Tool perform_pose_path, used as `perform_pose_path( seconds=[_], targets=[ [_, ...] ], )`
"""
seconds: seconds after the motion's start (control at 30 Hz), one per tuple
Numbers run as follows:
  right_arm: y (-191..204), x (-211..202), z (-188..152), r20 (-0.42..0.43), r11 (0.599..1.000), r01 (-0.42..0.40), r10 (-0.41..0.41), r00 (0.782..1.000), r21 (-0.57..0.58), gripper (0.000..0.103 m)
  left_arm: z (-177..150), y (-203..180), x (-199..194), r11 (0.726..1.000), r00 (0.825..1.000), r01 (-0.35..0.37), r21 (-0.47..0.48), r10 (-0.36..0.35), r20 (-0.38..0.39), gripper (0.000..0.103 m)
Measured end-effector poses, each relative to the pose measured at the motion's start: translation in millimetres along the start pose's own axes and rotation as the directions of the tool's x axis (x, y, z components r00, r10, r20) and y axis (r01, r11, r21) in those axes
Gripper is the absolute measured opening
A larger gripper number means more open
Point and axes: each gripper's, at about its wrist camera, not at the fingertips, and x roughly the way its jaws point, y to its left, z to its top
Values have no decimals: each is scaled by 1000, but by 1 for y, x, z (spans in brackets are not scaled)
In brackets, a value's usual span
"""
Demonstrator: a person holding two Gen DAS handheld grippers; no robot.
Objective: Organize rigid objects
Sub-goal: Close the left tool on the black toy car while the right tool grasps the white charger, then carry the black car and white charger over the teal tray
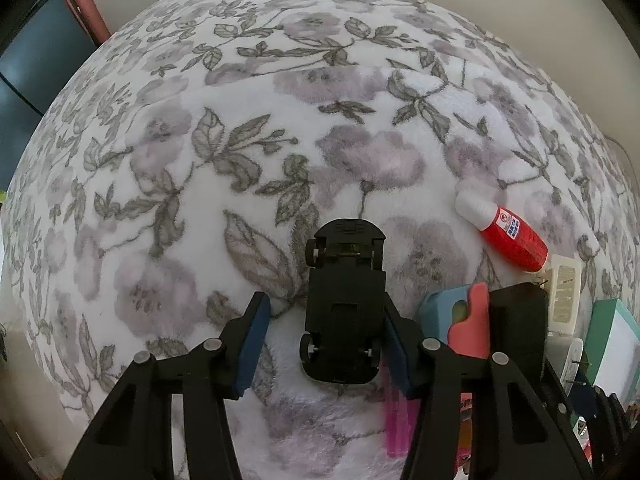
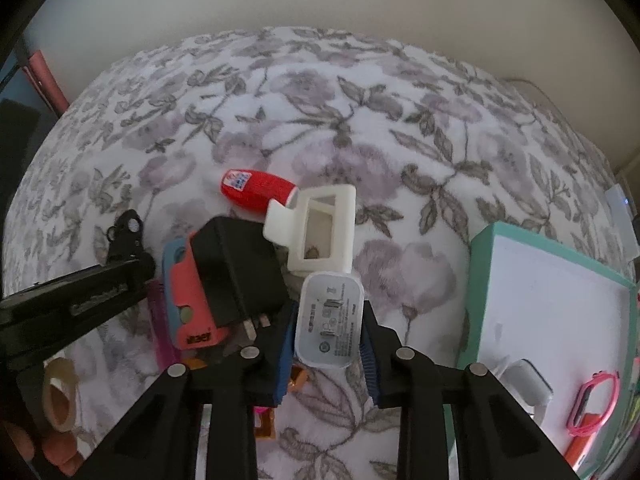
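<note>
A black toy car [image 1: 345, 304] lies upside down on the floral blanket [image 1: 240, 120], between the fingers of my left gripper [image 1: 326, 336]. The right finger touches it; the left finger stands apart, so the gripper is open. My right gripper [image 2: 329, 342] is shut on a white charger plug [image 2: 329, 320], prongs facing the camera. A red bottle with a white cap [image 1: 505, 236] lies to the right; it also shows in the right wrist view [image 2: 258, 191]. The car [image 2: 127, 236] and left gripper show at the left of the right wrist view.
A black power adapter [image 2: 236, 268] lies on a red-and-blue case [image 2: 184, 304]. A white plastic holder [image 2: 320, 232] sits behind the plug. A teal-rimmed white box [image 2: 560, 312] at the right holds a pink watch [image 2: 592, 404] and a white item. A tape roll [image 2: 60, 396] lies lower left.
</note>
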Motion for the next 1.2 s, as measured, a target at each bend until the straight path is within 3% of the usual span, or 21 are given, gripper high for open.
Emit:
perform_pose_path(
  seconds=[0.27, 0.4, 0.67, 0.73, 1.2],
  targets=[
    [-2, 8, -1, -15, 1000, -16, 16, 1000, 18, 29, 4, 4, 2, 1000, 1000, -7, 8, 7, 5, 54],
    [-5, 8, -1, -15, 999, -29, 29, 999, 31, 29, 4, 2, 1, 1000, 1000, -10, 14, 10, 10, 45],
    [-12, 7, -7, -6, 997, -52, 53, 999, 60, 29, 5, 7, -2, 1000, 1000, -8, 18, 8, 18, 42],
    [-12, 5, -8, -9, 997, -52, 53, 999, 64, 29, 5, 8, -3, 1000, 1000, -9, 21, 9, 21, 36],
    [-35, -12, -19, -17, 987, -96, 99, 995, 131, 29, -3, 21, -21, 994, 993, -106, -23, 107, 39, 36]
  ],
)
